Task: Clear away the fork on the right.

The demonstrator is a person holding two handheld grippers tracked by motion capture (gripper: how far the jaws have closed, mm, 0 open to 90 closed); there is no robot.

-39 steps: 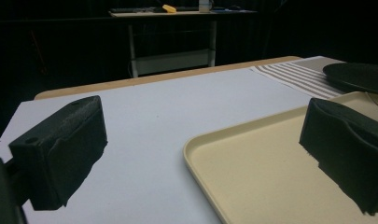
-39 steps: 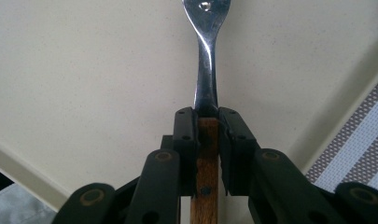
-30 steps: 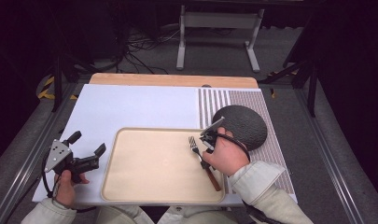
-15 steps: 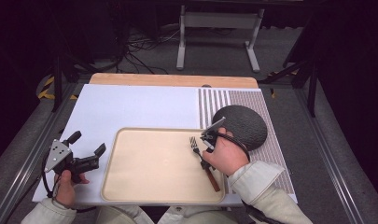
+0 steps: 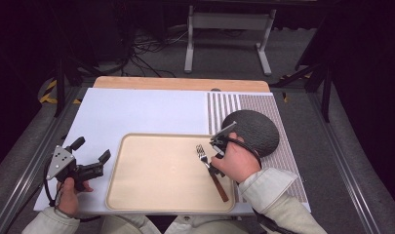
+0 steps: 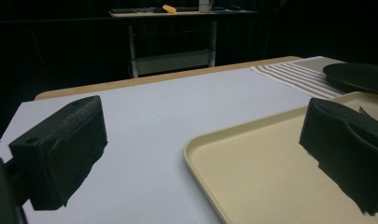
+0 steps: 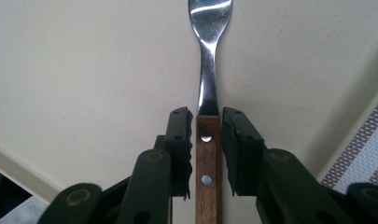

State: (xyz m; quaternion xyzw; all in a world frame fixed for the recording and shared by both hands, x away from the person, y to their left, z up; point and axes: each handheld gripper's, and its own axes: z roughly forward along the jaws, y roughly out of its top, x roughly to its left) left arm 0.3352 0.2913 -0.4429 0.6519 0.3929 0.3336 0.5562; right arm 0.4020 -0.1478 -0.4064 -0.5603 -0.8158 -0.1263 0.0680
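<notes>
**High view: fork on tray between loosened jaws**

High view is taken up largely by the bench [image 5: 136, 114], which is covered by a white sheet, with a strip of bare wood seen at its far edge. A striped mat [image 5: 223, 105] is laid over the right part of the bench. A beige tray [image 5: 156, 168] is set on the near middle of the bench, its right edge beside the mat. A dark round plate [image 5: 256, 129] is placed on the mat, just beyond the tray's far right corner.

The left hand-held gripper [image 5: 90, 157] is held low over the white sheet, just left of the tray, and is pointed toward the tray. Its jaws are spread wide, and nothing is seen between them; in the left gripper view one jaw is seen over the sheet and the other over the tray's corner.

The right hand-held gripper [image 7: 205, 140] is held over the tray's right part. Its jaws have just been opening. In the right gripper view the fork's wooden handle is seen between the pads, with a thin gap on each side, so the handle is no longer pinched.

The fork [image 5: 210, 168] is laid flat on the right part of the tray, its tines pointed toward the far side and its handle toward the near right corner.
</notes>
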